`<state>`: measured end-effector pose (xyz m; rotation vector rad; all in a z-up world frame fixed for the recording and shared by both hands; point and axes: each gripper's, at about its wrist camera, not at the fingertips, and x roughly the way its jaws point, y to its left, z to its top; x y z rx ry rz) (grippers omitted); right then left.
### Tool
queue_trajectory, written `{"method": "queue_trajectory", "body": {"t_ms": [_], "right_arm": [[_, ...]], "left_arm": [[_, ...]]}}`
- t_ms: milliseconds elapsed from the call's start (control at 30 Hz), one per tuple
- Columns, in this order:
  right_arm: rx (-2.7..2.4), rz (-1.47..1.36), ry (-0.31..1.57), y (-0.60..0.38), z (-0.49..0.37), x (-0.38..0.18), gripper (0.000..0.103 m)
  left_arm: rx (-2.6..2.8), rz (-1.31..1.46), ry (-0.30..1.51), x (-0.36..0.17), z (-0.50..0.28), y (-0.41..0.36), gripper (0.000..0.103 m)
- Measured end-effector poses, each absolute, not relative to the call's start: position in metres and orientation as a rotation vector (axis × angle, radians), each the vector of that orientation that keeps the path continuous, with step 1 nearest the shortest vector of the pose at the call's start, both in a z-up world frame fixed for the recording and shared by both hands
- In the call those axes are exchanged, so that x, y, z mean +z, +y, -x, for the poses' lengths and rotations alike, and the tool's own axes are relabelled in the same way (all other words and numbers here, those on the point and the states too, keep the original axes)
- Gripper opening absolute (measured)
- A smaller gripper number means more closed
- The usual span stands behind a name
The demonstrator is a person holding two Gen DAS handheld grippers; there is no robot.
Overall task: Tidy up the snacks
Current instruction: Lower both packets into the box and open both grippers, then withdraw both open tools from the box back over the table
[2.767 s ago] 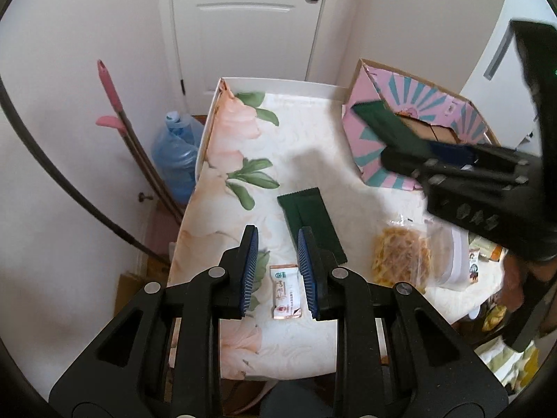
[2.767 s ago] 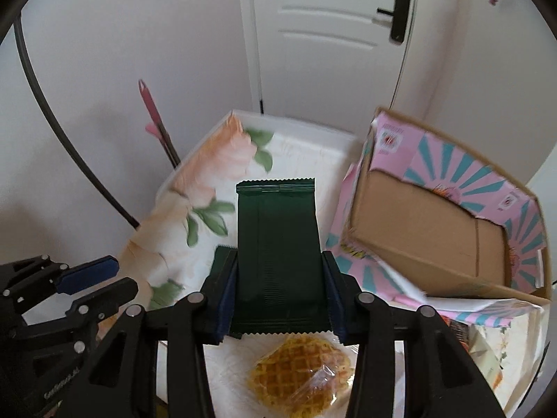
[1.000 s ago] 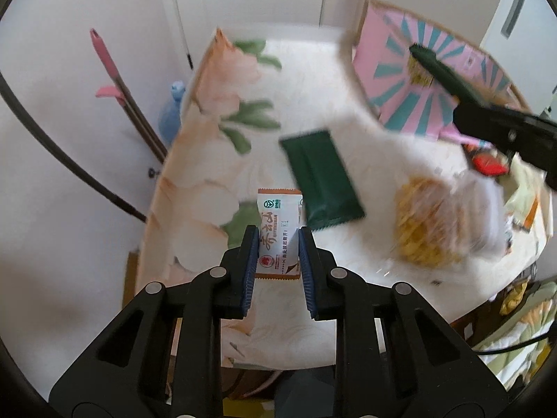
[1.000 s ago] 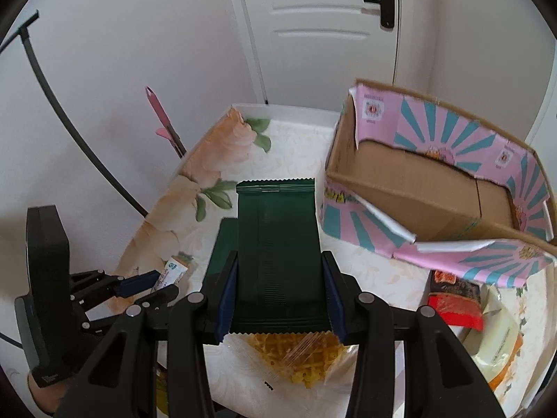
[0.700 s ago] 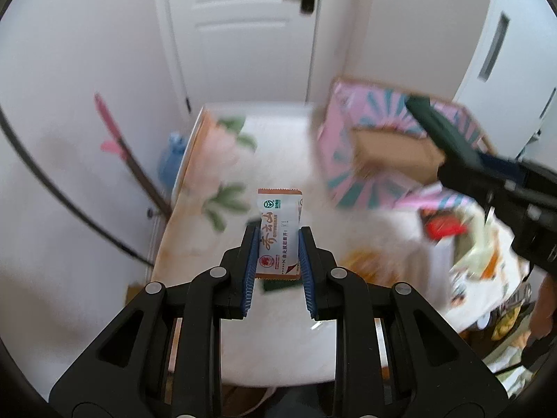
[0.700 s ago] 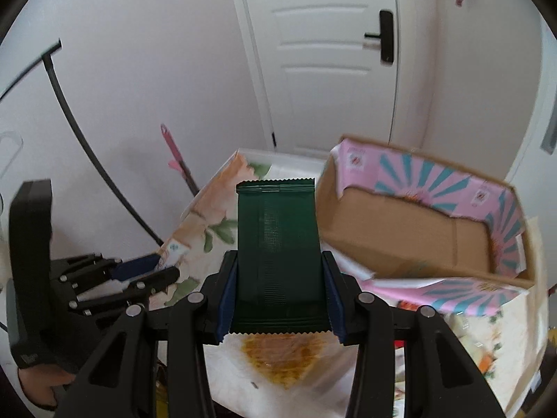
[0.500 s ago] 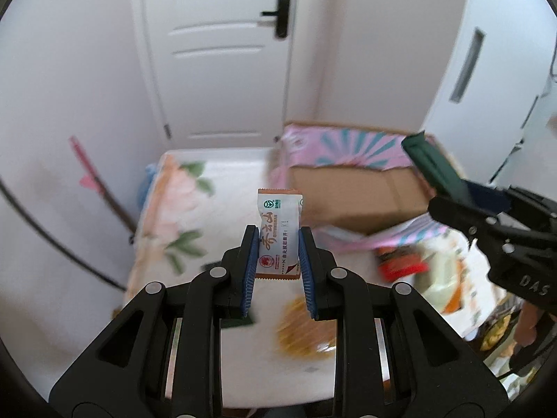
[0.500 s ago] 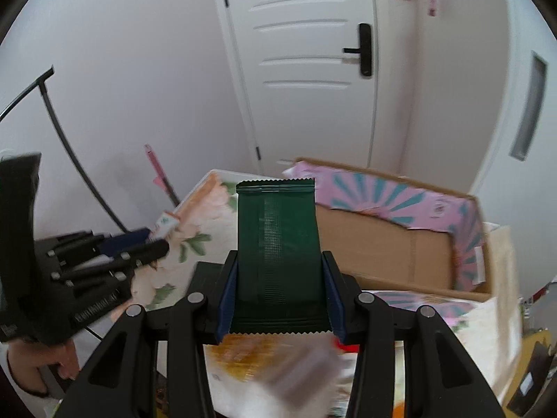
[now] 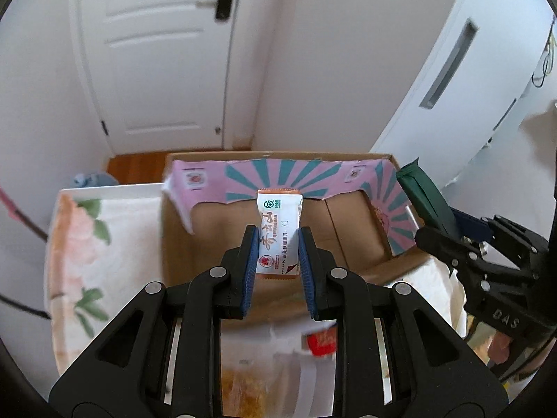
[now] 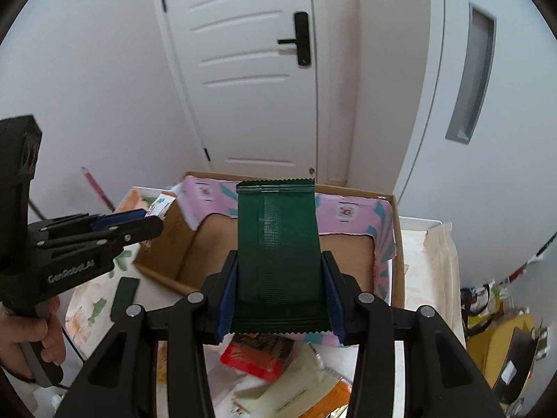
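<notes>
Holding a snack in each gripper, you have both poised over the open box.
Table: the floral-cloth table fills the left of the left wrist view, the box standing on it.
Spare packet: a second dark green packet lies flat on the cloth near the box's left corner.
Left gripper: your left gripper is clamped on a small white-and-orange biscuit packet, blue pads pressing both long edges.
Biscuit packet: it stands upright between the fingers, its top edge level with the box's far wall; in the right wrist view only a corner shows beside the box's left flap.
Box: the pink-and-teal cardboard box sits open, brown inside, directly beyond both sets of fingers.
Right gripper: your right gripper is closed on a dark green packet, squeezed at its lower sides.
Green packet: it rises upright in front of the box's interior, its serrated top edge reaching the far rim.
Loose snacks: a red packet and pale wrappers lie on the table below the right gripper.
</notes>
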<state>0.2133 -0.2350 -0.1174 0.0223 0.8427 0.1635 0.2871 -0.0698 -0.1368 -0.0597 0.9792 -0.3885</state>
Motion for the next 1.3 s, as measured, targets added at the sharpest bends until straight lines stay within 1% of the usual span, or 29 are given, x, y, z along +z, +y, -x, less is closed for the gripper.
{"method": "queue_trajectory", "body": {"t_ms": [100, 267, 367, 400, 433, 467, 500, 933, 967, 1000, 1033, 1067, 1100, 1300], "right_arm": [[0.148, -0.052, 0.877, -0.240, -0.229, -0.129, 0.041], [0.122, -0.101, 0.923, -0.248, -0.252, -0.146, 0.041], [0.106, -0.126, 0.940, -0.252, -0.259, -0.153, 0.041], [0.100, -0.134, 0.947, -0.253, -0.261, -0.156, 0.041], [0.095, -0.140, 0.954, -0.254, -0.262, -0.158, 0.041], [0.094, -0.146, 0.958, -0.255, -0.263, -0.160, 0.041], [0.092, -0.153, 0.968, -0.257, -0.264, -0.163, 0.041], [0.133, -0.204, 1.071, -0.260, -0.290, -0.183, 0.041], [0.141, -0.210, 1.092, -0.258, -0.296, -0.187, 0.042], [0.147, -0.215, 1.117, -0.256, -0.301, -0.191, 0.046], [0.144, -0.216, 1.133, -0.253, -0.307, -0.195, 0.062], [0.131, -0.210, 1.135, -0.253, -0.309, -0.199, 0.082], [0.125, -0.205, 1.130, -0.252, -0.310, -0.201, 0.086], [0.145, -0.247, 1.075, -0.256, -0.290, -0.190, 0.087]], "left_arm": [[-0.398, 0.044, 1.030, -0.154, -0.310, -0.082, 0.021], [-0.393, -0.059, 1.090, -0.177, -0.336, -0.100, 0.021], [-0.385, -0.132, 1.120, -0.190, -0.344, -0.109, 0.024], [-0.390, -0.147, 1.121, -0.192, -0.345, -0.111, 0.035], [-0.397, -0.155, 1.122, -0.194, -0.346, -0.112, 0.068], [-0.403, -0.162, 1.117, -0.196, -0.345, -0.112, 0.090], [-0.405, -0.165, 1.107, -0.195, -0.344, -0.111, 0.102], [-0.357, -0.147, 1.055, -0.171, -0.334, -0.077, 0.102], [-0.354, -0.143, 1.052, -0.170, -0.334, -0.076, 0.102], [-0.348, -0.140, 1.050, -0.169, -0.333, -0.074, 0.102], [-0.342, -0.138, 1.047, -0.167, -0.332, -0.074, 0.102], [-0.337, -0.136, 1.045, -0.167, -0.331, -0.072, 0.102], [-0.331, -0.135, 1.041, -0.165, -0.330, -0.070, 0.102], [-0.305, -0.119, 1.018, -0.157, -0.319, -0.060, 0.102]]}}
